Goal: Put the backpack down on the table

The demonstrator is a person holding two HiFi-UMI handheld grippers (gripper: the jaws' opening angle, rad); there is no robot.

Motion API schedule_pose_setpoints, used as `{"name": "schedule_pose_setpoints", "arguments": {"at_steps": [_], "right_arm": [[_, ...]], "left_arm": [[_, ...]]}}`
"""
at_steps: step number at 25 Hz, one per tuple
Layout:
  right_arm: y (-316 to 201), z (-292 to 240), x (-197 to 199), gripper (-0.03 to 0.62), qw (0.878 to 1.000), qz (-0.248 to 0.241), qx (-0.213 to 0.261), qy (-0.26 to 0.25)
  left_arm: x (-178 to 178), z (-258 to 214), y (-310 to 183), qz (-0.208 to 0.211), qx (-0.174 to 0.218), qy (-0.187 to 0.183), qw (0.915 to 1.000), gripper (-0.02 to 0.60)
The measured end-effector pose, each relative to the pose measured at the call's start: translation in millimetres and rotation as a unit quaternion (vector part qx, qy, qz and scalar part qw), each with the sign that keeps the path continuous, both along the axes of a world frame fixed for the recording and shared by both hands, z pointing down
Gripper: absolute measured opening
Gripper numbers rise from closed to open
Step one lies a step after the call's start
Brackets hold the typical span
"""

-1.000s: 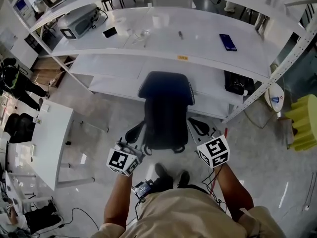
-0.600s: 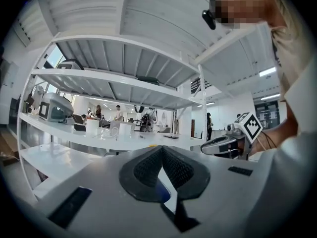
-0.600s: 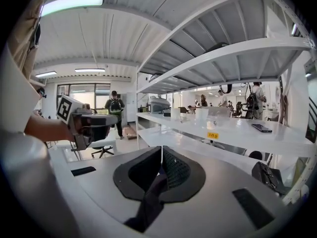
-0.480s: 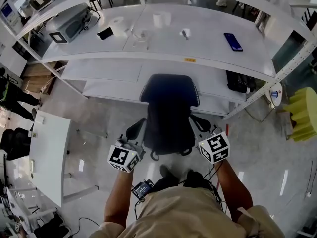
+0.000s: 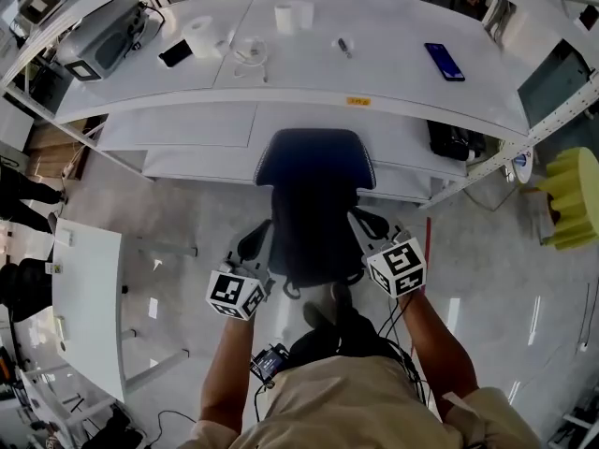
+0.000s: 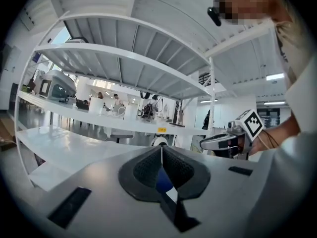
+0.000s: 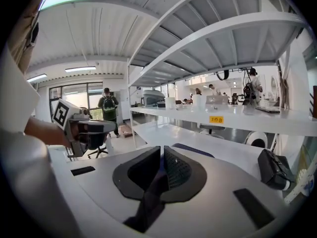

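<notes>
An office chair [image 5: 314,204] with a dark blue back stands in front of me, pushed toward the long white table [image 5: 393,73]. A black bag [image 5: 451,142] lies on the lower shelf at the right, also seen in the right gripper view [image 7: 275,170]; I cannot tell whether it is the backpack. My left gripper [image 5: 262,265] is shut and empty beside the chair's left armrest. My right gripper [image 5: 356,221] is shut and empty at the right armrest. In their own views the left gripper [image 6: 161,155] and the right gripper [image 7: 162,155] show jaws pressed together with nothing held.
On the table lie a dark phone [image 5: 445,61], two paper rolls [image 5: 290,15], a cable [image 5: 248,52] and a grey machine [image 5: 94,40]. A shelf post [image 5: 524,138] slants at the right near a yellow object [image 5: 573,199]. A small white table [image 5: 84,288] stands at the left.
Both grippers have moved forward and down, closer to the chair's armrests. The table and chair sit lower and nearer in the head view. Both jaws stayed shut.
</notes>
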State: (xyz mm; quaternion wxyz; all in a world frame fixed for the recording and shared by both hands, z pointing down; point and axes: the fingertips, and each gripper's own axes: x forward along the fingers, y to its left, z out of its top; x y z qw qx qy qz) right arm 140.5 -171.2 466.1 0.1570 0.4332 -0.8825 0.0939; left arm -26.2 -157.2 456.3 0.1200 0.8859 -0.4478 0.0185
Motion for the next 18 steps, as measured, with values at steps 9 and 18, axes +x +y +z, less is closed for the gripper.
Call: {"name": "schedule_pose_setpoints", "arguments": {"at_steps": [9, 18], "right_arm": [[-48.8, 82.2, -0.1, 0.032, 0.998, -0.021, -0.065, -0.014], [-83.7, 181.6, -10.9, 0.195, 0.989, -0.036, -0.145, -0.02]], "left_arm": [[4.6, 86.6, -41.6, -0.016, -0.075, 0.0, 0.9971, 0.015], [-2.7, 188.2, -65.9, -0.049, -0.158, -0.007, 0.9862, 0.16]]}}
